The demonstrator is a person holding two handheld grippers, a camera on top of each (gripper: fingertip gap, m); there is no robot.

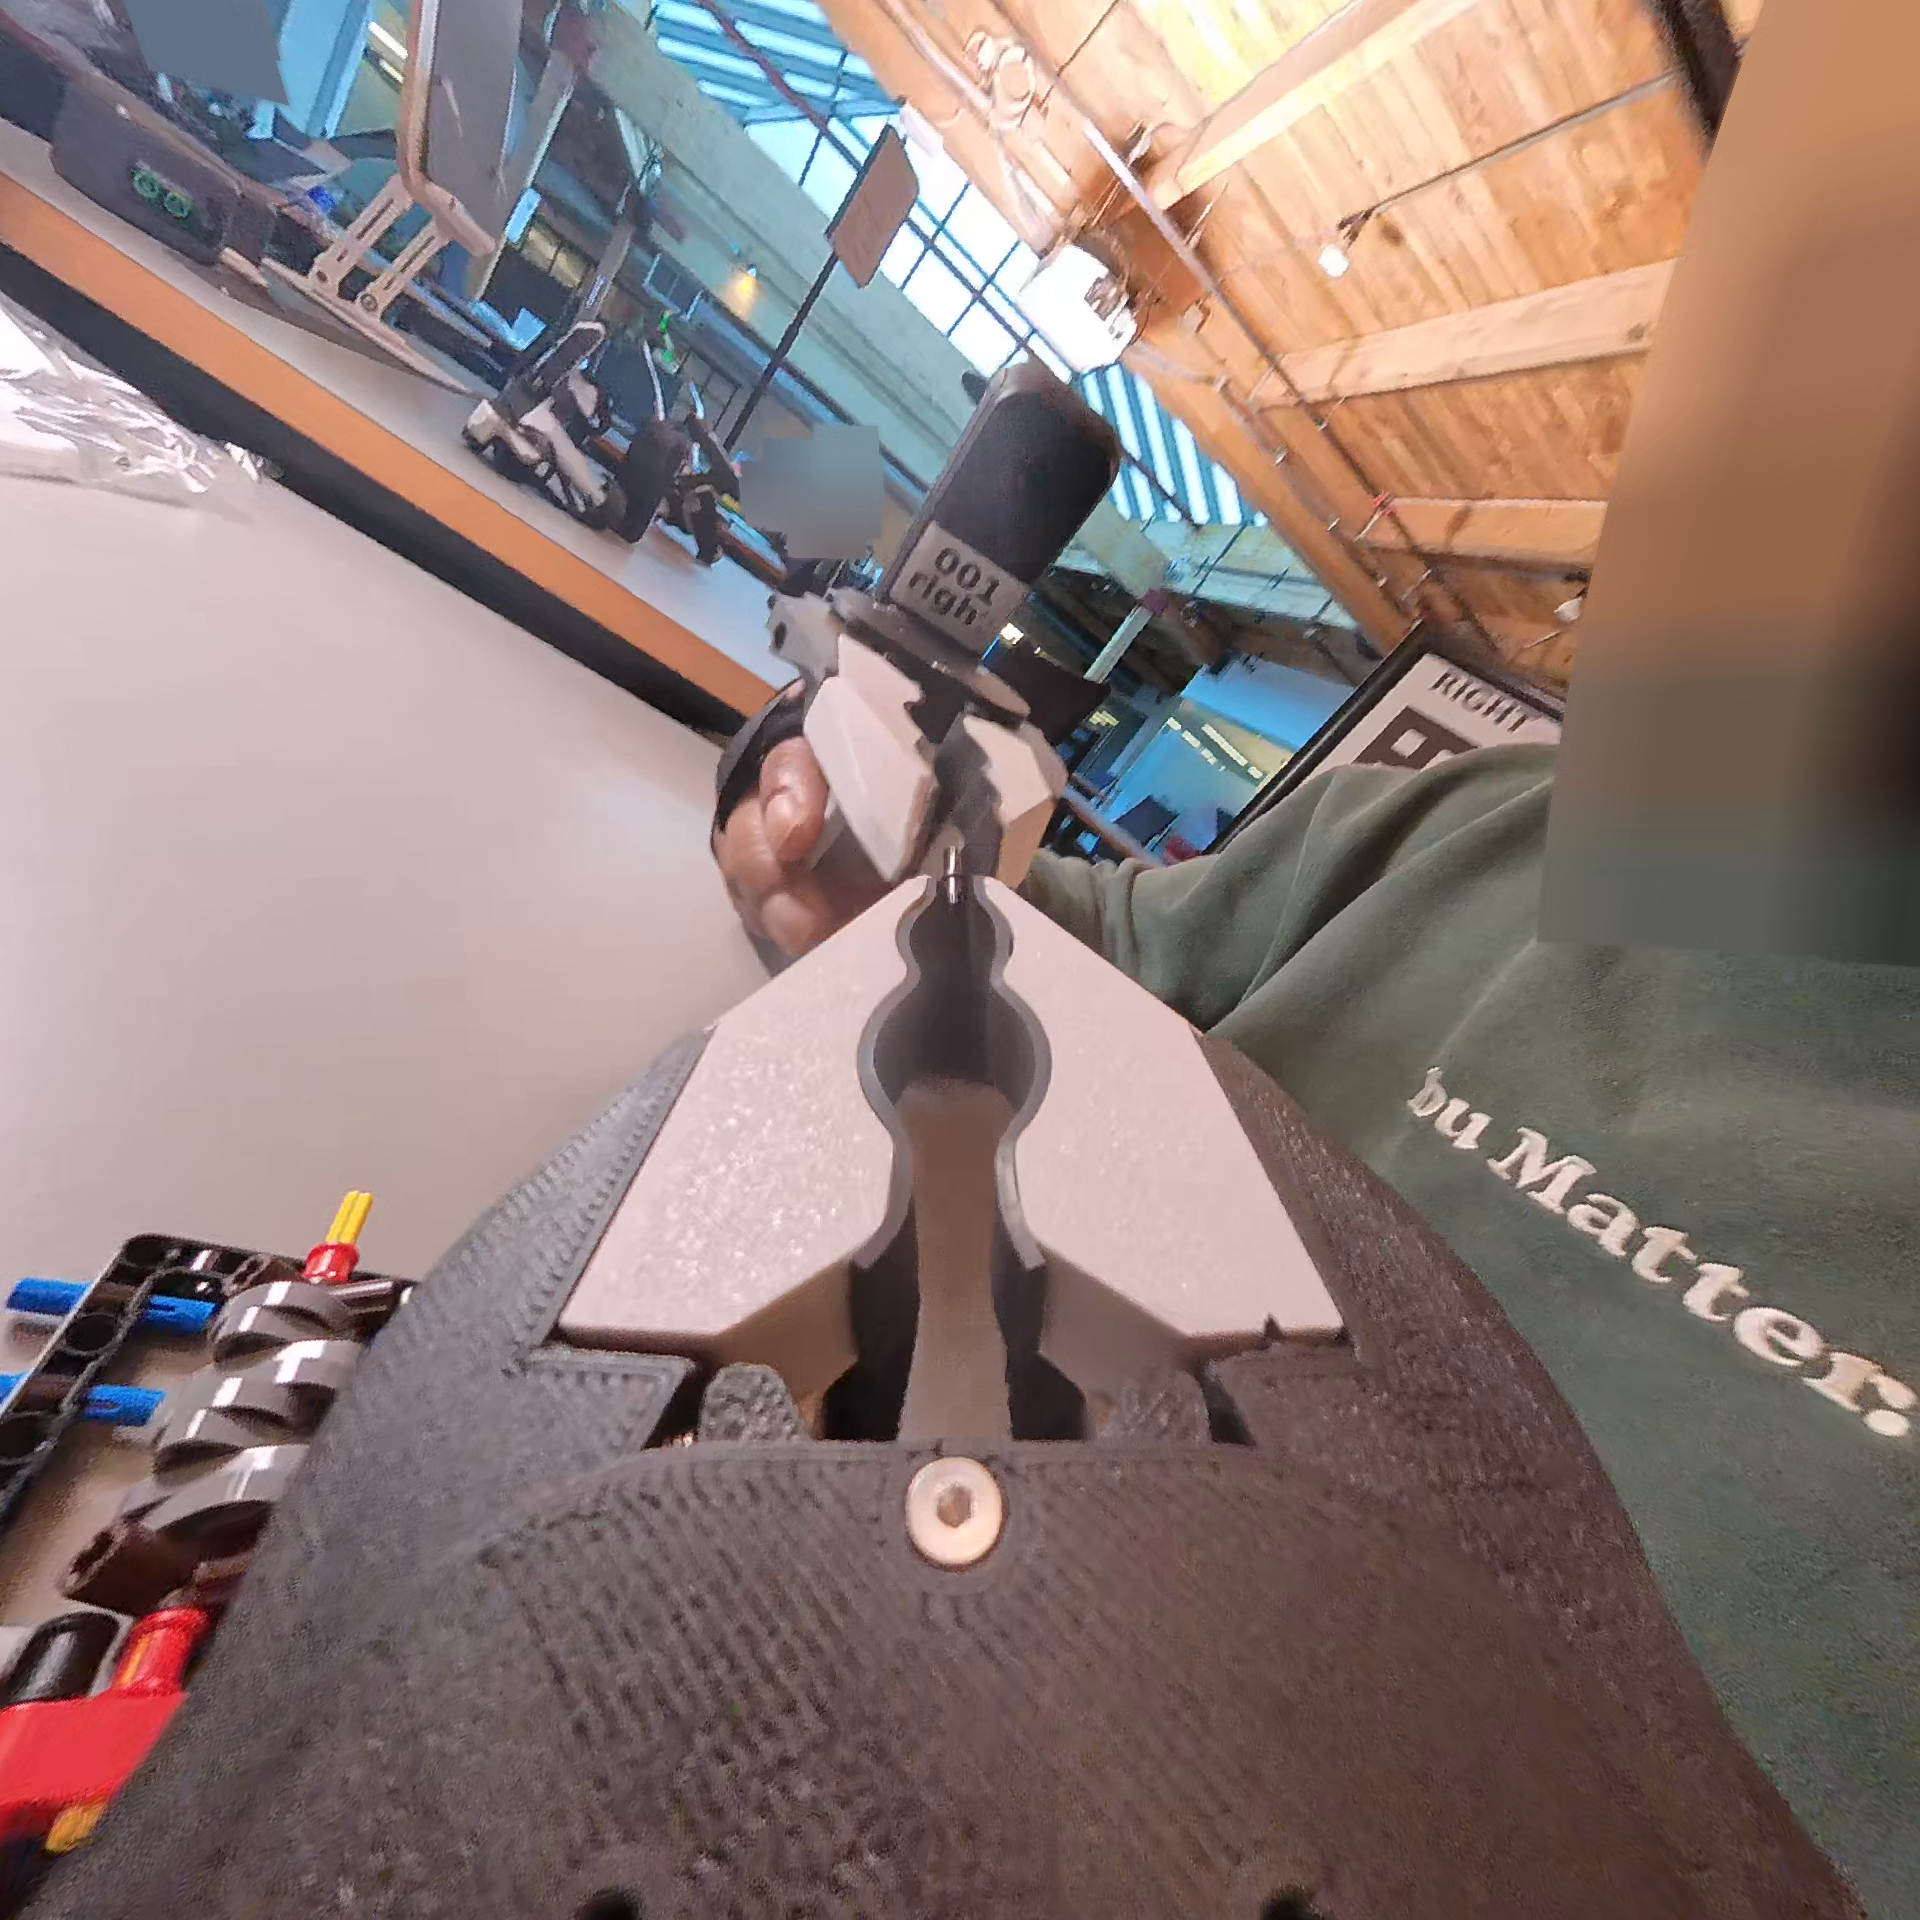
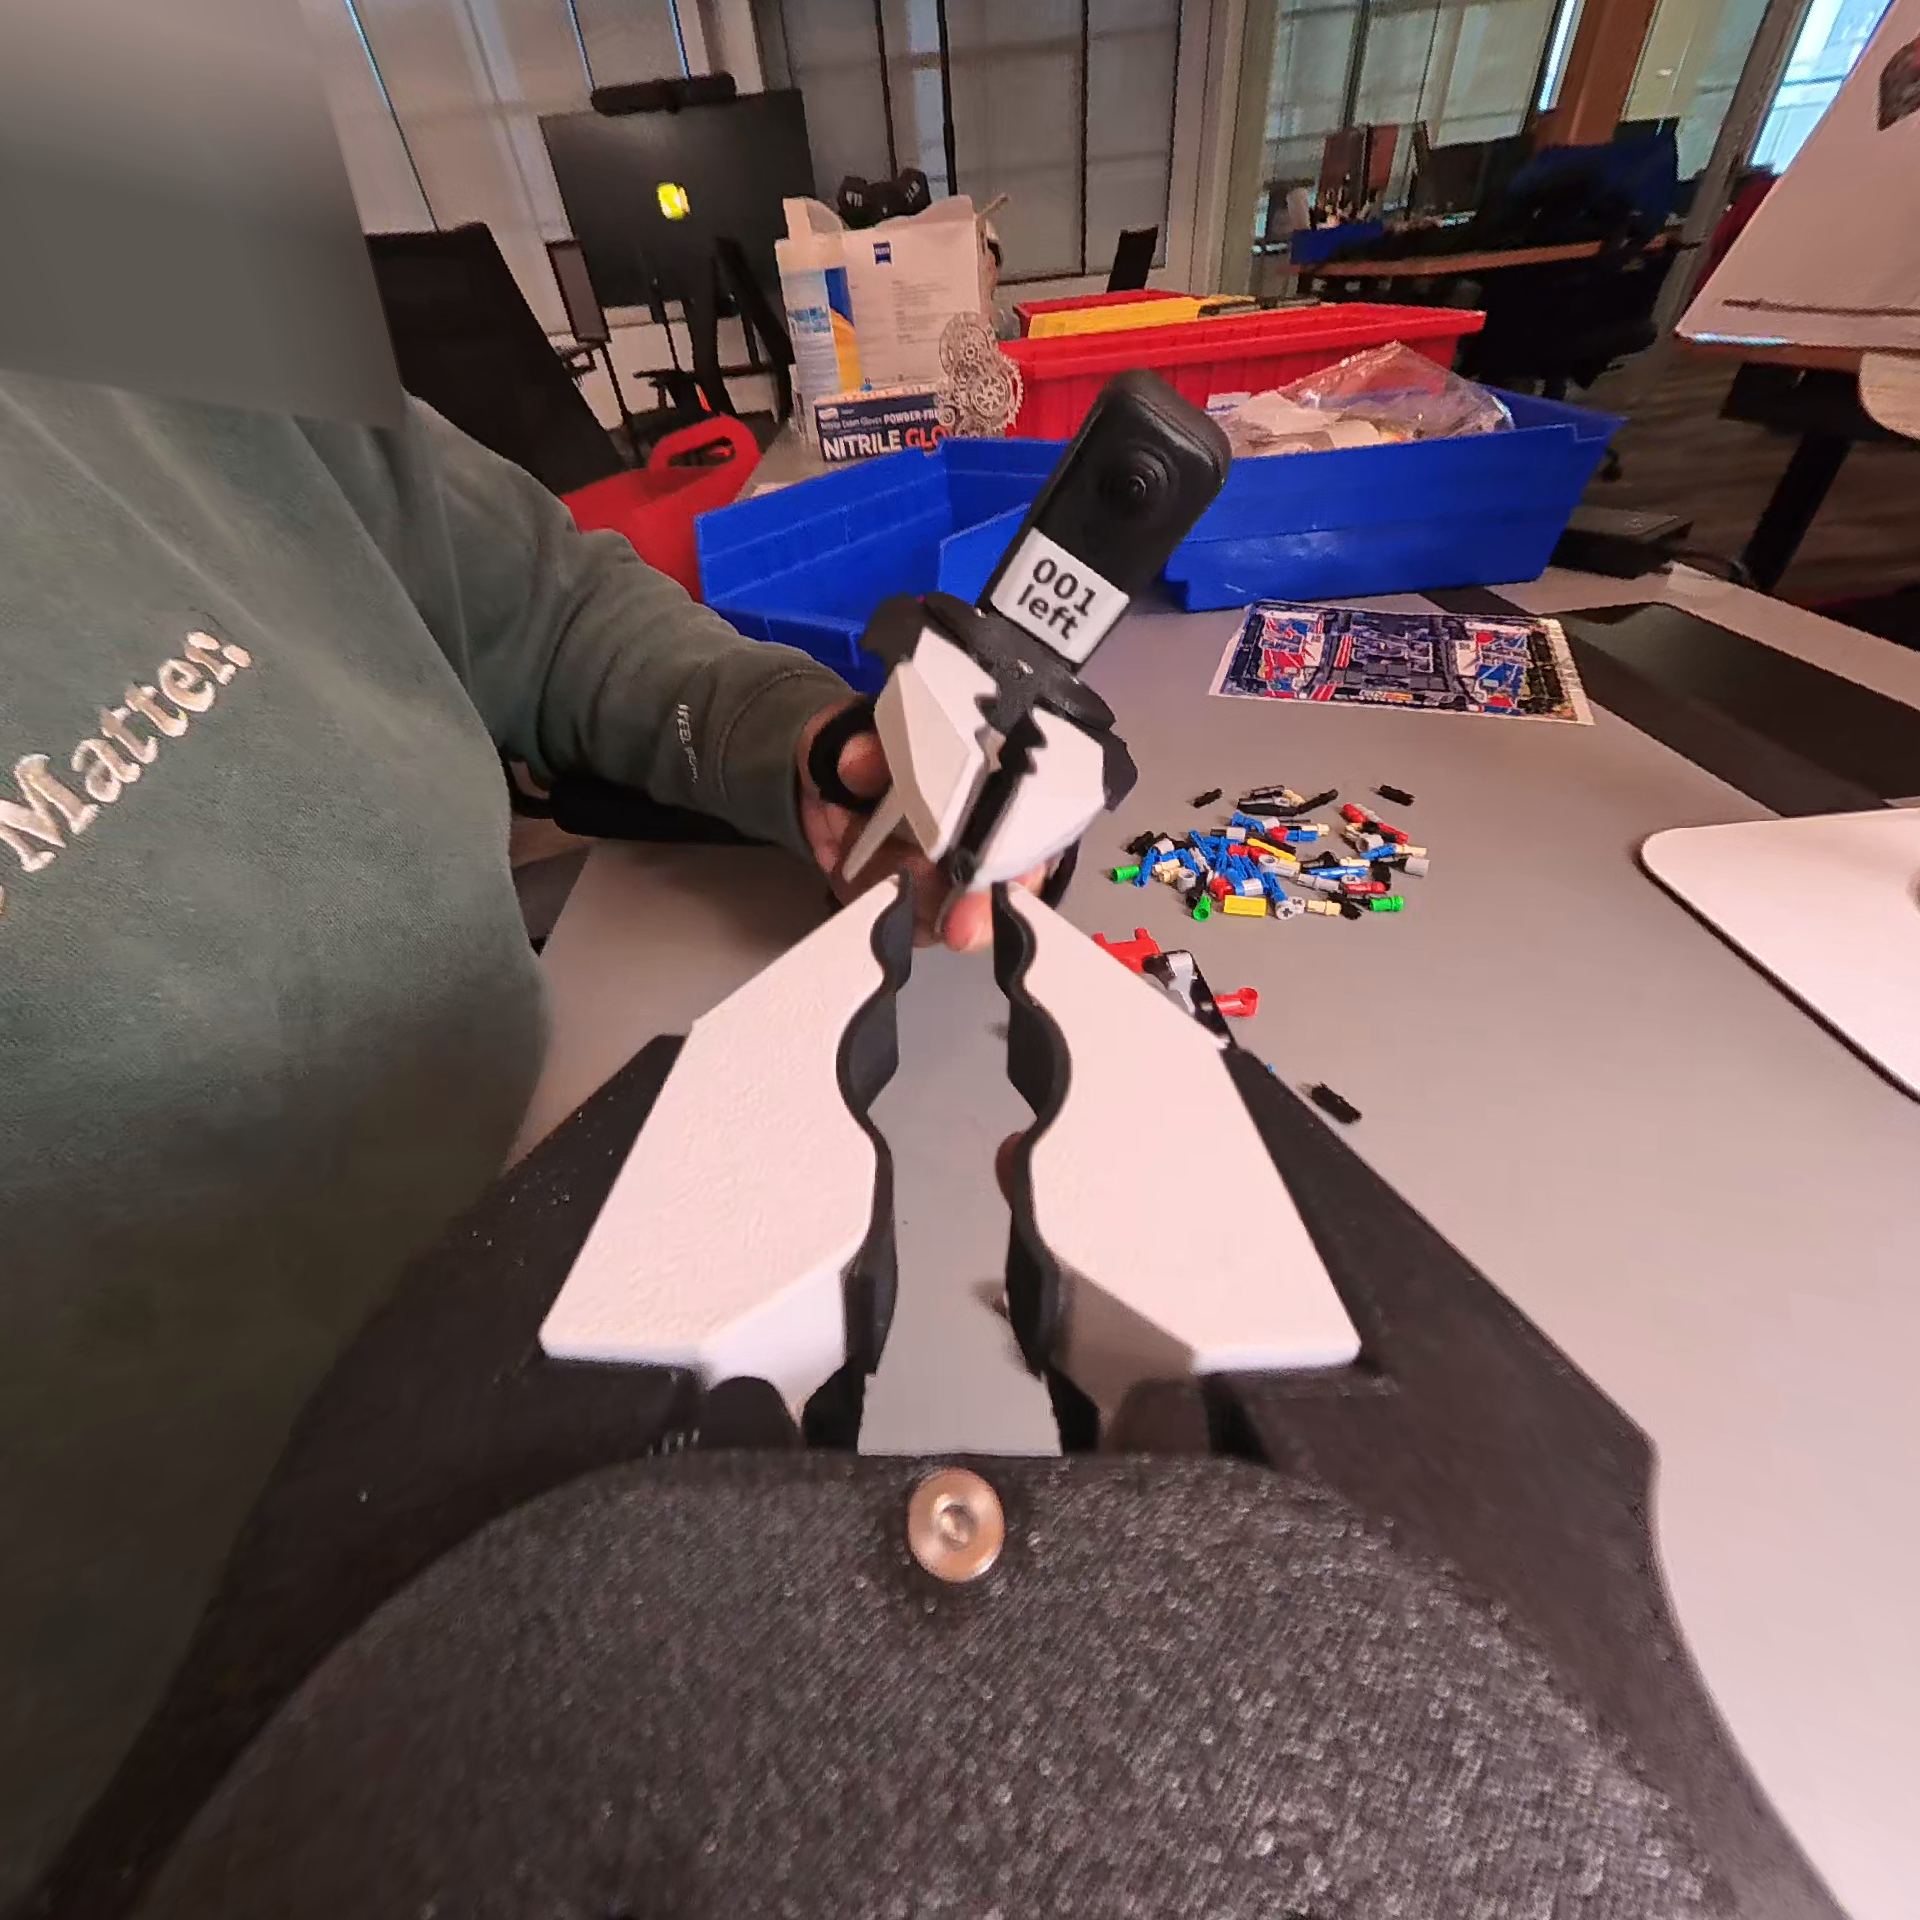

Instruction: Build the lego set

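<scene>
Both my hand-held grippers meet tip to tip above the worktop (image 2: pixel 1558 1195): left hand-held gripper (image 1: pixel 951 894) clenched on a tiny dark pin (image 1: pixel 952 871), right hand-held gripper (image 2: pixel 951 914) slightly parted, loose coloured lego pieces (image 2: pixel 1273 857) heaped mid-worktop.

Open grey table (image 2: pixel 1538 1143) lay lower right in the right wrist view. Above it a loose pile of small lego pieces (image 2: pixel 1273 857) blocked the centre right; a white board (image 2: pixel 1787 914) closed the right edge. Blue bins (image 2: pixel 1351 520) walled the upper middle. In the left wrist view, a part-built lego assembly (image 1: pixel 156 1423) crowded the lower left, bare tabletop above it.
</scene>
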